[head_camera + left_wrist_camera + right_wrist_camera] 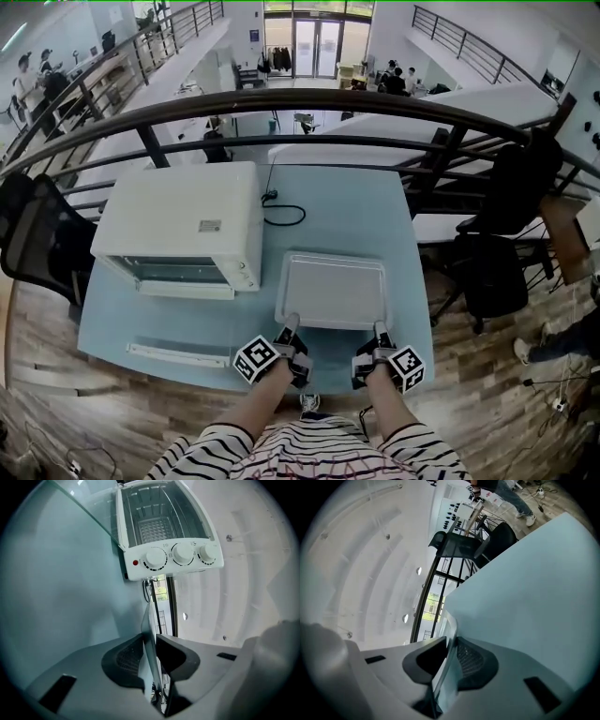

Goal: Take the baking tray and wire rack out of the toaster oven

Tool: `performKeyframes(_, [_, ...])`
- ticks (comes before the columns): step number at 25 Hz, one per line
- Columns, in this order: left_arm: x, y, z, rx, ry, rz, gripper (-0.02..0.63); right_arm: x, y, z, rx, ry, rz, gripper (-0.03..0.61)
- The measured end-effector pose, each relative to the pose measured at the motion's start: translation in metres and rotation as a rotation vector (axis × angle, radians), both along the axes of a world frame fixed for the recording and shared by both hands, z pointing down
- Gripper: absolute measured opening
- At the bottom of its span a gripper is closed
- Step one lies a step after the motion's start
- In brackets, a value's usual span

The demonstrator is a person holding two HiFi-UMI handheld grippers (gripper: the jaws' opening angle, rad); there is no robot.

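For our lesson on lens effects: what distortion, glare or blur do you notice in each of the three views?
Head view: fisheye bows the table's edges; daylight is even, shadows soft. Left gripper view: dark corners ring the image, the toaster oven is sharp, the baking tray looks washed out. Right gripper view: same dark corners; the tray is again pale.

it looked like an open office or lab building. the table point(361, 216) stood by a curved railing point(309, 101) above a hall with seated people point(394, 82) and glass doors point(305, 47).
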State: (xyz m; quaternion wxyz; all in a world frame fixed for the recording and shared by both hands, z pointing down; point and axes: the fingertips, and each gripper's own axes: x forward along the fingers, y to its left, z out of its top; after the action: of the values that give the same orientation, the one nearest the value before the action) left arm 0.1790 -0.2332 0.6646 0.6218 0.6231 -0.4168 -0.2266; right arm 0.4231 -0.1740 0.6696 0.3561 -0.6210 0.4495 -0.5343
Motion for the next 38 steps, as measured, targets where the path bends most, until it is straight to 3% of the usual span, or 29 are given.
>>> performKeyframes(7, [0.01,-0.036,0.012,-0.032,-0.029,-0.035,0.092,0.012,-0.047,0.012,-0.022,0.008,-0.05,0.08])
performKeyframes(23, [0.019,-0.092,0.027,-0.1,-0.107,-0.016,0.097,0.021,-0.111,0.023,-0.065,0.046,-0.117,0.086])
performKeyframes(31, [0.021,-0.108,0.031,-0.15,-0.117,-0.018,0.097,0.023,-0.13,0.029,-0.138,0.141,-0.192,0.091])
performKeyframes(34, [0.021,-0.111,0.032,-0.154,-0.126,-0.025,0.125,0.023,-0.132,0.032,-0.172,0.194,-0.236,0.094])
performKeyframes(36, [0.017,-0.112,0.032,-0.15,-0.172,-0.024,0.159,0.021,-0.133,0.033,-0.178,0.217,-0.264,0.101])
performKeyframes(38, [0.015,-0.113,0.031,-0.142,-0.235,-0.012,0.192,0.017,-0.135,0.033,-0.184,0.246,-0.313,0.148])
